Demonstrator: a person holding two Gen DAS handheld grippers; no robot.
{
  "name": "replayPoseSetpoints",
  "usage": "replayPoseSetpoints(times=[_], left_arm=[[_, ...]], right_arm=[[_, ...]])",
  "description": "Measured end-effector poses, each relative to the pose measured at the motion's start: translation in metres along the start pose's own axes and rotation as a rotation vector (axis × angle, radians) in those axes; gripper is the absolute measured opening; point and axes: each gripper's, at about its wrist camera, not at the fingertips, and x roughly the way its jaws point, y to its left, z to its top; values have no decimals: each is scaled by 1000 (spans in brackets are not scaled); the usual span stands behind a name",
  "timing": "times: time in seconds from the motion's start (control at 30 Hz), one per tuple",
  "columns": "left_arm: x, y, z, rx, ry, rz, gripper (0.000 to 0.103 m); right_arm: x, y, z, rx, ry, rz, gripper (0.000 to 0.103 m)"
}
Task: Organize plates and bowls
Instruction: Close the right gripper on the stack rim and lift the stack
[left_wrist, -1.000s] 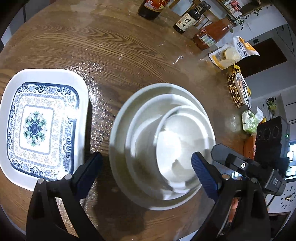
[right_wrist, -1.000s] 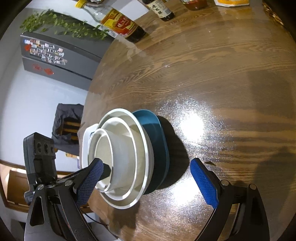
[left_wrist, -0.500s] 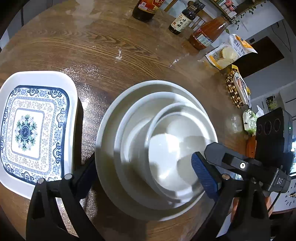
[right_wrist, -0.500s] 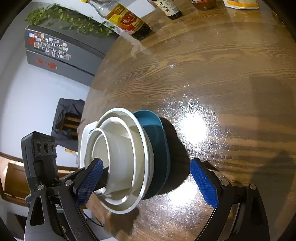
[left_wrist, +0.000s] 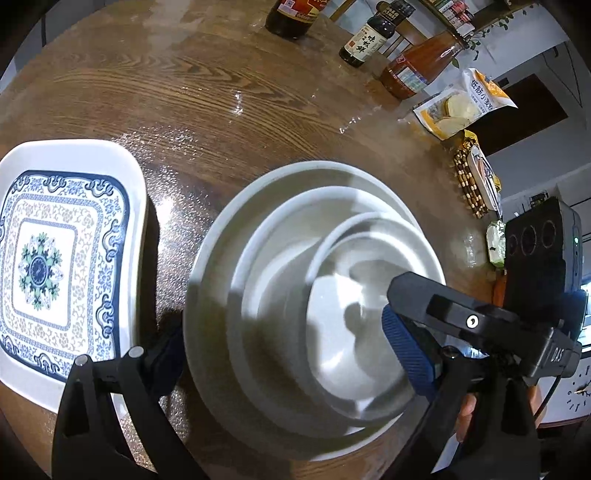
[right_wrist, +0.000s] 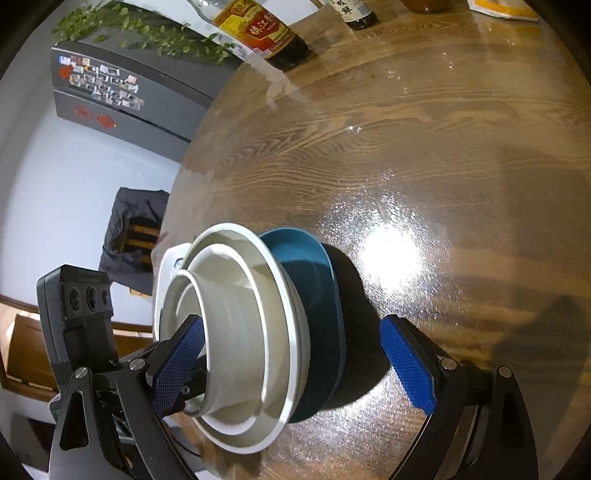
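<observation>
A stack of nested white bowls (left_wrist: 295, 266) sits on a blue plate (right_wrist: 314, 291) on the wooden table. My left gripper (left_wrist: 284, 343) is open, its jaws straddling the stack from the near side. My right gripper (right_wrist: 291, 358) is open too, one pad (right_wrist: 177, 365) at the white bowls' rim, the other pad (right_wrist: 406, 362) beyond the blue plate. The stack shows in the right wrist view (right_wrist: 236, 325). A square blue-patterned white plate (left_wrist: 62, 258) lies flat to the left of the stack.
Sauce bottles (left_wrist: 369, 37) and a snack bag (left_wrist: 461, 107) stand along the far table edge. A beaded mat (left_wrist: 469, 184) lies at the right. A dark vinegar bottle (right_wrist: 266, 33) and a grey fridge (right_wrist: 122, 96) show in the right wrist view.
My left gripper has moved in closer, so the bowl stack now sits deeper between its jaws. My right gripper has closed in slightly on the stack from the other side.
</observation>
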Motion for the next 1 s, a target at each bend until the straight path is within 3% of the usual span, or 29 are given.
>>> replayPoseSetpoints(times=[0.2, 0.37, 0.7, 1.0], left_arm=[[4, -6, 0, 35, 20, -35, 97], [5, -7, -2, 38, 15, -25, 97], [7, -13, -2, 68, 2, 57, 90], [3, -16, 3, 84, 10, 60, 89]], right_arm=[[12, 9, 3, -20, 70, 62, 96], [14, 16, 1, -41, 71, 29, 96], [7, 10, -7, 6, 25, -44, 74], [-1, 10, -5, 41, 20, -59, 71]])
